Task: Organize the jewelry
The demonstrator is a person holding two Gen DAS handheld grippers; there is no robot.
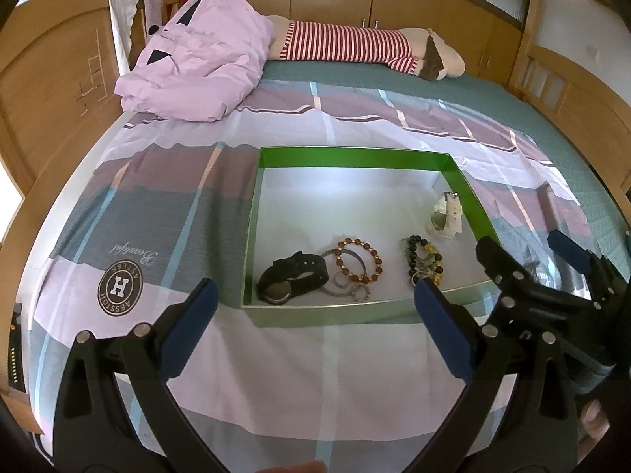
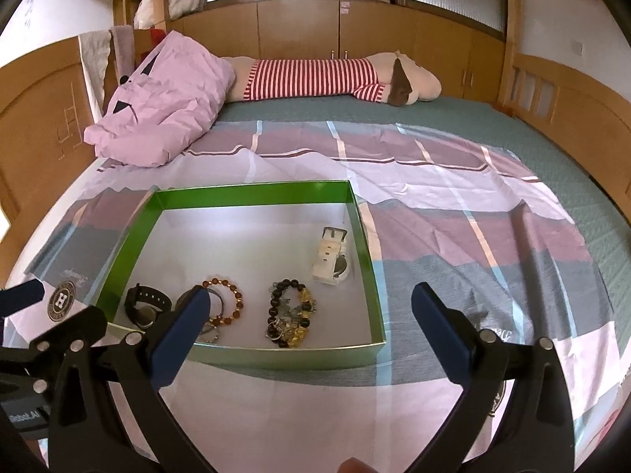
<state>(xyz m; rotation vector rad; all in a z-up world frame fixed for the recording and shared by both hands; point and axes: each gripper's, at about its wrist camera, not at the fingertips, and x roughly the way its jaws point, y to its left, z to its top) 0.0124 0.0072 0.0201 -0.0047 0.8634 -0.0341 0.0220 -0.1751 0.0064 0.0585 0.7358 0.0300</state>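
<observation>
A shallow green box [image 1: 355,156] [image 2: 252,193] with a white floor lies on the bed. Inside it are a black watch [image 1: 294,277] [image 2: 146,303], an amber bead bracelet [image 1: 359,260] [image 2: 228,301], metal rings [image 1: 343,282], a pile of dark and yellow bead bracelets [image 1: 424,262] [image 2: 290,313] and a white watch [image 1: 445,213] [image 2: 331,260]. My left gripper [image 1: 315,295] is open in front of the box's near wall, holding nothing. My right gripper [image 2: 309,303] is open too, near the box's front right corner, and its black frame [image 1: 552,287] shows at the right of the left wrist view.
The box rests on a pink, grey and purple plaid sheet [image 1: 335,374] [image 2: 493,244] over a green mattress. A crumpled pink duvet [image 1: 197,63] [image 2: 157,106] and a long striped plush pillow [image 1: 355,45] [image 2: 315,77] lie at the far side. Wooden bed boards stand left and right.
</observation>
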